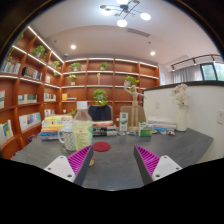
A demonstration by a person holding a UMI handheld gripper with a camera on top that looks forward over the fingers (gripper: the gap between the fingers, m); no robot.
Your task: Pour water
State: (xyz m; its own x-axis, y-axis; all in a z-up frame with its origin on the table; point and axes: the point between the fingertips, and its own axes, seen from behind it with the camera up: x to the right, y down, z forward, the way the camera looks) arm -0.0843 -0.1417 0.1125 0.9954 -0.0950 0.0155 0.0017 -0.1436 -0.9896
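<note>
Claw (112,160) spread wide, nothing betw. its magenta pads (79,160). Clear plastic bottle w/ green cap (82,130) stands upright on grey desk (115,165), beyond left finger, untouched. Small red disc (101,147) lies nearby (lid? unclear). Judgement: pour not begun; grasp, lift, tilt all left.

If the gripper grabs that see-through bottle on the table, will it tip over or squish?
The bottle looks tall and narrow, so a push near its top would probably tip it. It seems clear thin plastic, so it may squish under a hard squeeze. The gripper is open, short of it.
</note>
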